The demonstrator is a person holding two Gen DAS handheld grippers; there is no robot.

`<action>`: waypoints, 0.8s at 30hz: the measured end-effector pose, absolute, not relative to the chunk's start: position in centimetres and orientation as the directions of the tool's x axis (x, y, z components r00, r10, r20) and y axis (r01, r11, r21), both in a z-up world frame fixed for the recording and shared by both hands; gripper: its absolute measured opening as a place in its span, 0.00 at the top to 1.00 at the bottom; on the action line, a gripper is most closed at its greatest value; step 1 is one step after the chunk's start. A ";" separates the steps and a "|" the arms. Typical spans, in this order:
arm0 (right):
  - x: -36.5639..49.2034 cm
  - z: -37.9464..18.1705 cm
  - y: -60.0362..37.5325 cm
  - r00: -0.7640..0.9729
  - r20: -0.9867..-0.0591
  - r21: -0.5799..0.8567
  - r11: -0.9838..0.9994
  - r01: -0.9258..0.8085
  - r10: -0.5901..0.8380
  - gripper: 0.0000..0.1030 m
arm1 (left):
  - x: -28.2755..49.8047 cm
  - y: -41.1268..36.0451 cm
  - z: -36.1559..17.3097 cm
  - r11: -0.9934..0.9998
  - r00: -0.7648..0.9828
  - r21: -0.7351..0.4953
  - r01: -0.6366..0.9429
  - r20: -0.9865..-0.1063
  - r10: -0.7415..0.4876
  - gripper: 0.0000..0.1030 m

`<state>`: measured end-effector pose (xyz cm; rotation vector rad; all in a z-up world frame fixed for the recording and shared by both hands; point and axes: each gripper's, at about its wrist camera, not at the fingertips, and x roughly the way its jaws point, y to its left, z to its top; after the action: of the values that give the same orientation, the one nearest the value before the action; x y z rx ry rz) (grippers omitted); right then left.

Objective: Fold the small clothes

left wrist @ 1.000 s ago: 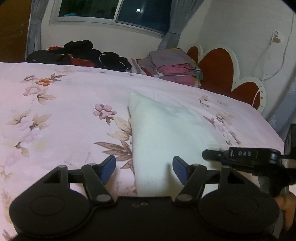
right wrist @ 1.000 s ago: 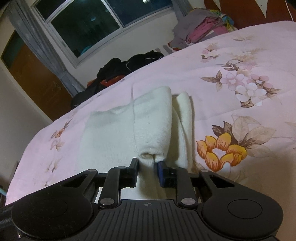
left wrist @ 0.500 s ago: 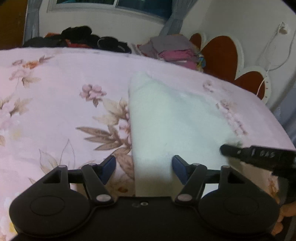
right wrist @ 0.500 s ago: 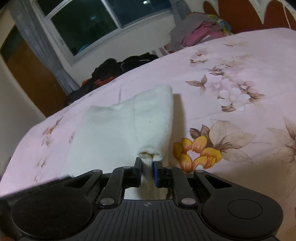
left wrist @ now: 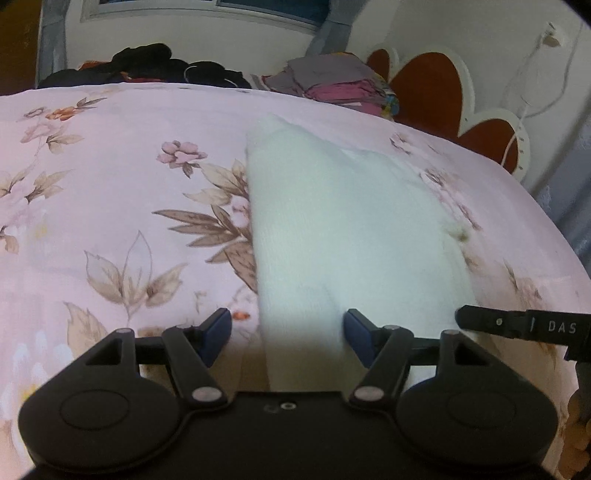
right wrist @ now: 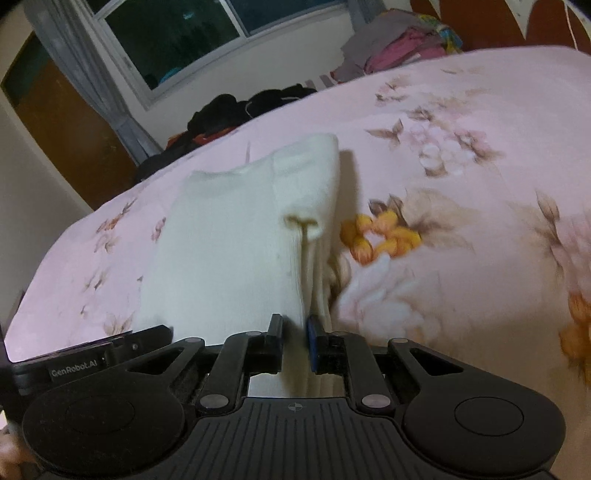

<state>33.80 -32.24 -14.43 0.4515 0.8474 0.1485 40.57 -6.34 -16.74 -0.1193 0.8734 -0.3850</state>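
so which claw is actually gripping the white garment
The right claw: its fingers are pinched nearly together on a fold of the white garment. The left claw is spread wide over the garment's near edge, gripping nothing.

A bed (left wrist: 110,177) under a pink floral sheet fills the room's middle. Beyond the bed's far edge a window (right wrist: 207,33) shows dark glass (night outside), flanked by grey curtains (right wrist: 92,74). A red, white-trimmed scalloped headboard (left wrist: 432,88) stands at the bed's right, against a white wall (left wrist: 480,33). A brown door (right wrist: 66,140) stands left of the window.
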 end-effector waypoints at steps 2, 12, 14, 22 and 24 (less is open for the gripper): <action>33.1 -14.4 -32.1 0.653 -0.702 0.423 0.904 0.058 0.286 0.87 | 39.9 -6.4 -16.8 0.923 0.578 -0.254 0.289 -0.722 -0.380 0.35; 30.6 -14.7 -30.8 0.630 -0.758 0.283 0.956 0.083 0.170 0.87 | 37.4 -6.2 -16.7 0.910 0.558 -0.234 0.343 -0.729 -0.398 0.35; 30.5 -14.4 -30.8 0.621 -0.765 0.281 0.956 0.084 0.170 0.87 | 37.7 -6.0 -16.4 0.910 0.541 -0.249 0.333 -0.739 -0.400 0.35; 32.2 -10.1 -30.5 0.711 -0.679 0.310 0.949 0.053 0.182 0.87 | 39.6 -5.6 -13.4 0.915 0.582 -0.244 0.321 -0.711 -0.394 0.35; 33.3 -9.5 -30.2 0.718 -0.674 0.298 0.953 0.047 0.175 0.87 | 40.3 -5.8 -12.7 0.916 0.596 -0.232 0.327 -0.702 -0.390 0.35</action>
<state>33.27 -30.18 -9.51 0.3059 0.7700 0.0721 40.30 -5.77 -12.70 -0.0815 0.8342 -0.4164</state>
